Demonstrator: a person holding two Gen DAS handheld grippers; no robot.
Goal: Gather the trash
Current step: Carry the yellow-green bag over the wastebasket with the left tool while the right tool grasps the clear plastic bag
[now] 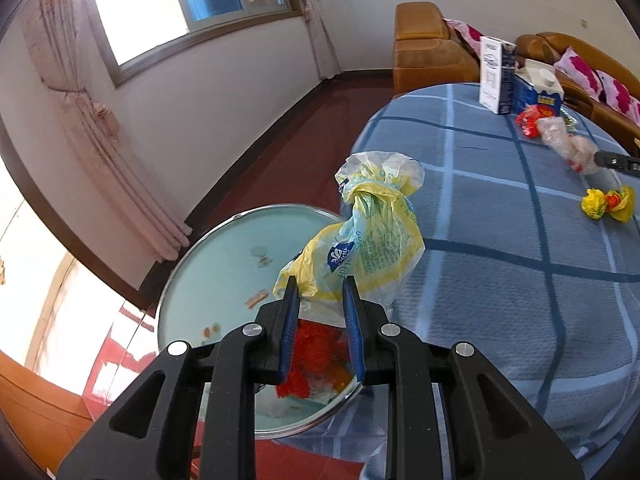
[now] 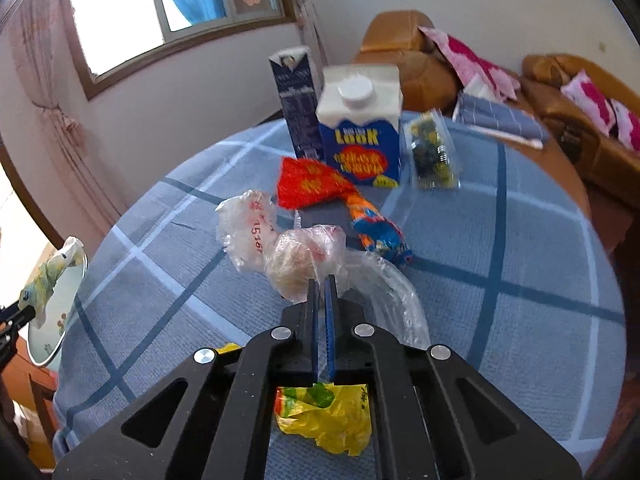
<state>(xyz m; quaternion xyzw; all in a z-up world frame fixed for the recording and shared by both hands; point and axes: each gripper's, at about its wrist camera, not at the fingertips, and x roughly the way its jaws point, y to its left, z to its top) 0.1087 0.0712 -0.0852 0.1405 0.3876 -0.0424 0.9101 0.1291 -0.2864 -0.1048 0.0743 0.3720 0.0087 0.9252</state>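
Pinching clear plastic bag (image 2: 304, 256) at right gripper (image 2: 323, 280) tips.

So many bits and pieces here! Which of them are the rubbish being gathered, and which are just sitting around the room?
Part of the job:
- yellow bag between the left gripper fingers, over the round basin
- clear plastic bag pinched by the right gripper
- red wrapper
- yellow wrapper
- milk carton
- tall dark carton

Just lying about:
- sofa
- pink cushions
- curtain
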